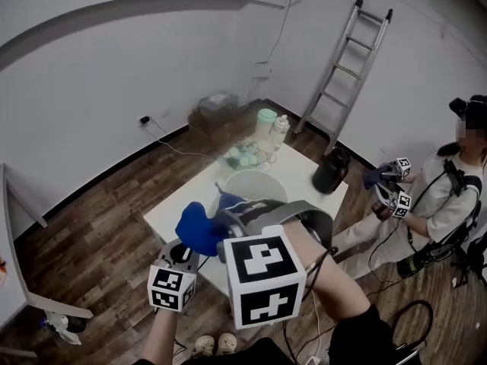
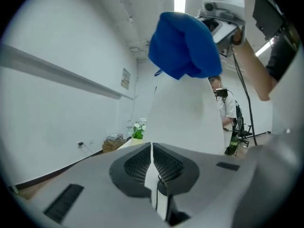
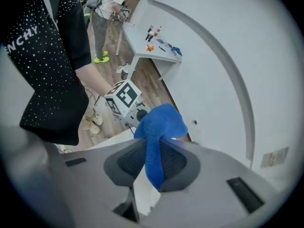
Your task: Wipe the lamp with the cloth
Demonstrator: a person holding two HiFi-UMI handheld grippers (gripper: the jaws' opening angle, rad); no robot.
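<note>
Ladder [image 1: 346,59]: leaning against the far wall, well apart from the work.

Table [image 1: 169,213]: white, standing on a wood floor. Toward its far side it carries a dark jug [image 1: 331,172] and bottles [image 1: 272,130].

Second person [image 1: 445,200]: seated beside the right edge of the table, holding a separate pair of grippers.

Lamp [image 1: 255,182]: white shade, held over the near half of the table. In the left gripper view it rises as a broad white cone straight ahead of the jaws.

Cloth [image 3: 160,123]: blue and bunched, pressed against the upper part of the lamp shade.

Right gripper [image 3: 153,151]: jaws clamped on a fold of the cloth, the rest bulging out beyond the tips.

Left gripper [image 2: 152,148]: jaws drawn almost together, pinching the thin white wall of the shade, which shows as a narrow strip between the pads.
</note>
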